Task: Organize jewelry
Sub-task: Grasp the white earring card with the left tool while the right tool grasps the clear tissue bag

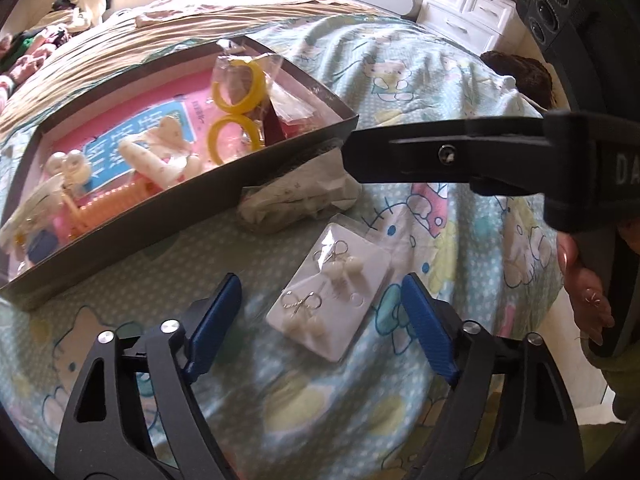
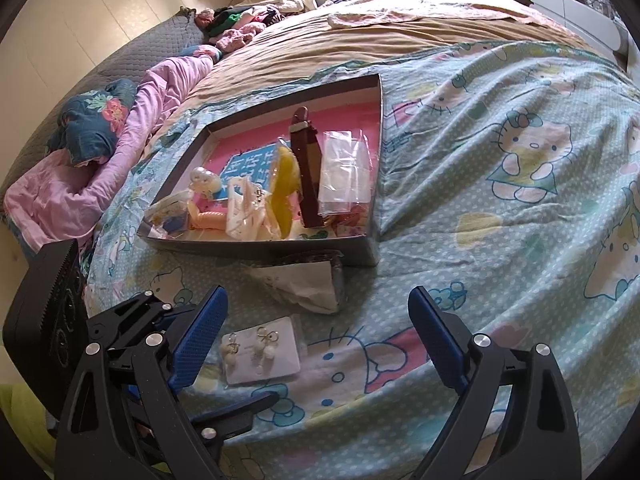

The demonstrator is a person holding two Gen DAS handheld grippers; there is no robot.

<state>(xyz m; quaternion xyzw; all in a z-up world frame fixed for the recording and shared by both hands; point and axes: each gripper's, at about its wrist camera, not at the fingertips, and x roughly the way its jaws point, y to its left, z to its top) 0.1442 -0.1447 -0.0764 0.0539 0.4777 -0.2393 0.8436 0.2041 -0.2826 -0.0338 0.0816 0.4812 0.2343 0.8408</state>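
Left gripper (image 1: 320, 328): wide open, blue pads (image 1: 216, 324) on each side of the earring card (image 1: 330, 300), not touching it, nothing held. Right gripper (image 2: 316, 336): wide open too, empty, above the Hello Kitty sheet (image 2: 500, 220); seen from the left wrist camera as a black finger (image 1: 440, 152) reaching from the right toward the corner of the box.

Earring card: white, in a clear sleeve, flat on the sheet, with two pairs of silver-hook earrings with pale beads. Seen in the right wrist view (image 2: 262, 354) just beside the left blue pad (image 2: 196, 340) of the right gripper.

Folded cream cloth pouch (image 1: 296, 200): on the sheet between the card and the box, against the near wall of the box.

Shallow grey box (image 1: 120, 224): pink inside, on the bed behind the card. Inside: two yellow rings (image 1: 236, 108) in clear plastic, a dark red strap (image 2: 306, 168), empty clear bags (image 2: 344, 168), an orange comb (image 1: 116, 200), a cream bow clip (image 1: 168, 148), pearl-like beads (image 2: 204, 182).

Farther away: beige blanket (image 2: 320, 48), pink bedding (image 2: 152, 96), white drawers (image 1: 464, 4).
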